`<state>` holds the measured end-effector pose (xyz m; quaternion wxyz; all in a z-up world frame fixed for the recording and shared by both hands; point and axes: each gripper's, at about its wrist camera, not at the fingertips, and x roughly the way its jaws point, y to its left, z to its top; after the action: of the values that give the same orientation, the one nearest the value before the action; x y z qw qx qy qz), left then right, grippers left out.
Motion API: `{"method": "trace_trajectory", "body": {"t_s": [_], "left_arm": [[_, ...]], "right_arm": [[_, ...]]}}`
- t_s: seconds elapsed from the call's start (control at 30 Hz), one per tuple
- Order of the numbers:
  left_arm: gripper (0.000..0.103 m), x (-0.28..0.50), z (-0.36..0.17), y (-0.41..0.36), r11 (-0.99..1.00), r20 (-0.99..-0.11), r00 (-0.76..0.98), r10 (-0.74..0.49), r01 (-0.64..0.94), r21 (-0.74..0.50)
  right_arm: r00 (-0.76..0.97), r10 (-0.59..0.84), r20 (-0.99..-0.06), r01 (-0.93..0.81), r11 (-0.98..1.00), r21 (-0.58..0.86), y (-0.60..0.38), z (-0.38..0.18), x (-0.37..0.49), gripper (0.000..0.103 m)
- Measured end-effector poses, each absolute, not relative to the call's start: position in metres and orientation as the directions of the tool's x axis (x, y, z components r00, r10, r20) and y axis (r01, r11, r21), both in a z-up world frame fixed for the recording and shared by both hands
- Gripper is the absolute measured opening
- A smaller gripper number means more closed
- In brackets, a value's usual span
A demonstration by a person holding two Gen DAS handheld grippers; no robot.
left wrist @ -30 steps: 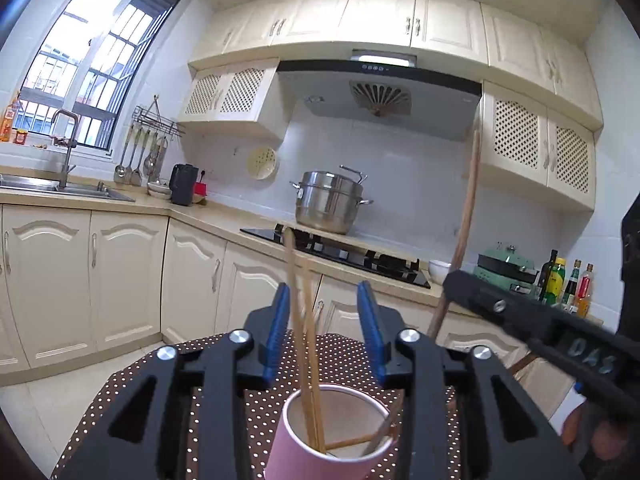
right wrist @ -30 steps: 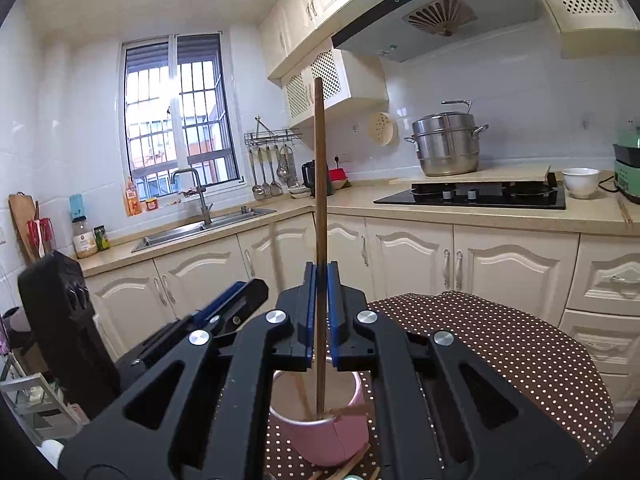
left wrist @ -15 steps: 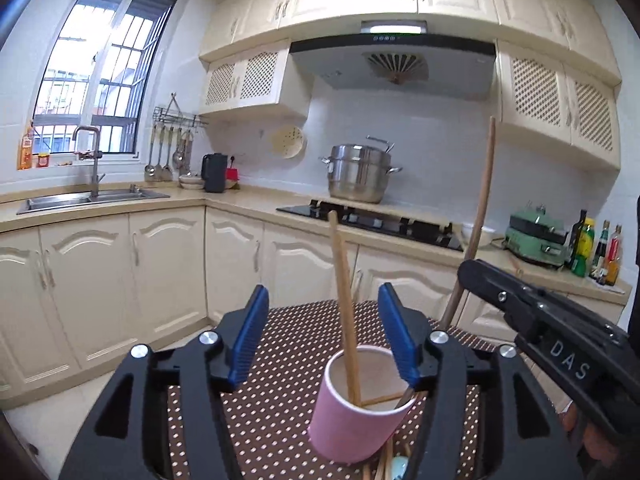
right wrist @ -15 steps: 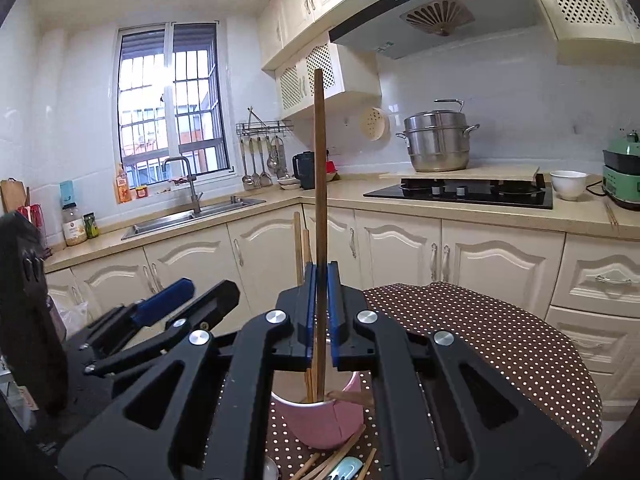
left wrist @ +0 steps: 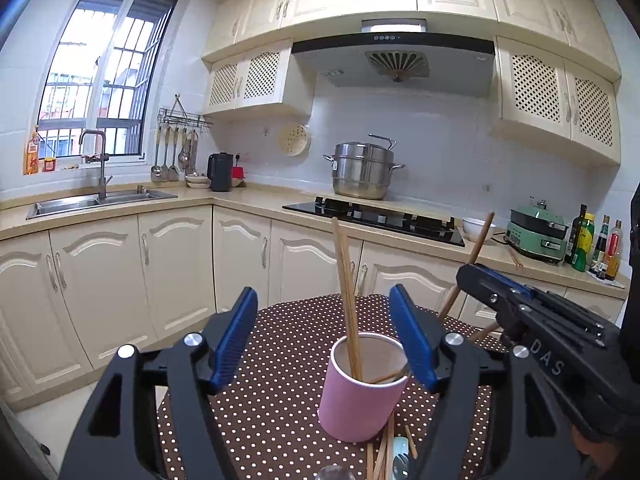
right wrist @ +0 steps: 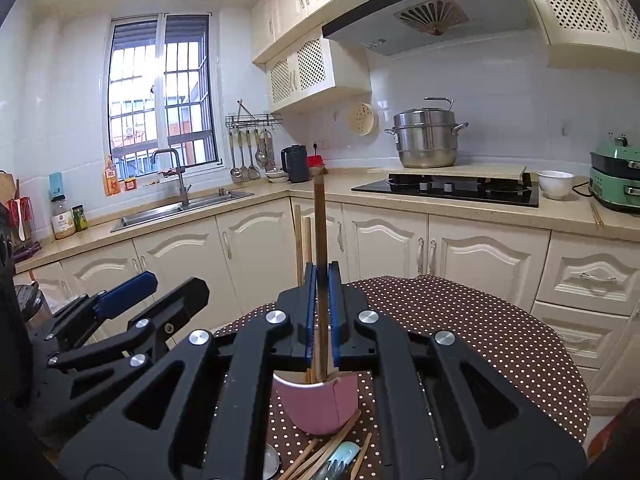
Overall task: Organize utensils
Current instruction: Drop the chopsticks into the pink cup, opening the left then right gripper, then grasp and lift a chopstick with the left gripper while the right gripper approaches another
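A pink cup (left wrist: 360, 396) stands on the brown dotted table (left wrist: 260, 408), with two wooden chopsticks (left wrist: 346, 288) upright in it. My left gripper (left wrist: 324, 336) is open and its jaws are still widening; the cup and its chopsticks lie ahead between the blue pads, untouched. In the right wrist view my right gripper (right wrist: 322, 308) is shut on a third chopstick (right wrist: 320, 232) whose lower end reaches into the pink cup (right wrist: 320, 404). The right gripper (left wrist: 520, 320) also shows at the right of the left wrist view, and the left gripper (right wrist: 128, 292) at the left of the right wrist view.
Loose chopsticks and a pale blue spoon (right wrist: 336, 456) lie on the cloth just in front of the cup. Behind the table run cream cabinets, a counter with a black hob (left wrist: 376, 218), a steel pot (left wrist: 364, 172) and a sink (left wrist: 100, 200).
The left gripper has spread its jaws and pulled back from the two chopsticks, which now stand free in the cup. The chopstick in the right gripper has sunk lower into the cup.
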<state>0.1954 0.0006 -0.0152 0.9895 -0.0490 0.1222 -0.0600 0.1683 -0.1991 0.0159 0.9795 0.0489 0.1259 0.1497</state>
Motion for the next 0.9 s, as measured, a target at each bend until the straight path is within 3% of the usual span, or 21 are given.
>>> {"method": "trace_trajectory", "body": {"t_s": [0.07, 0.13, 0.2, 0.47, 0.9], "left_arm": [[0.068, 0.192, -0.013, 0.003, 0.987, -0.237, 0.962, -0.135, 0.108, -0.120], [0.069, 0.188, -0.011, 0.005, 0.986, -0.239, 0.962, -0.134, 0.107, -0.125], [0.070, 0.185, -0.009, 0.007, 0.985, -0.242, 0.960, -0.140, 0.111, -0.129], [0.071, 0.176, -0.010, 0.011, 0.982, -0.334, 0.927, -0.171, 0.135, -0.129], [0.071, 0.190, -0.087, -0.006, 0.965, -0.725, 0.642, -0.250, 0.225, -0.134]], "right_arm": [[0.925, 0.299, -0.233, -0.275, 0.952, 0.131, -0.200, 0.017, 0.165, 0.015], [0.929, 0.295, -0.224, -0.270, 0.953, 0.134, -0.202, 0.020, 0.161, 0.041], [0.935, 0.284, -0.211, -0.259, 0.956, 0.139, -0.205, 0.023, 0.156, 0.049], [0.946, 0.260, -0.195, -0.244, 0.964, 0.103, -0.215, 0.036, 0.132, 0.055], [0.897, 0.239, -0.371, -0.211, 0.971, 0.114, -0.245, -0.003, 0.116, 0.058]]}}
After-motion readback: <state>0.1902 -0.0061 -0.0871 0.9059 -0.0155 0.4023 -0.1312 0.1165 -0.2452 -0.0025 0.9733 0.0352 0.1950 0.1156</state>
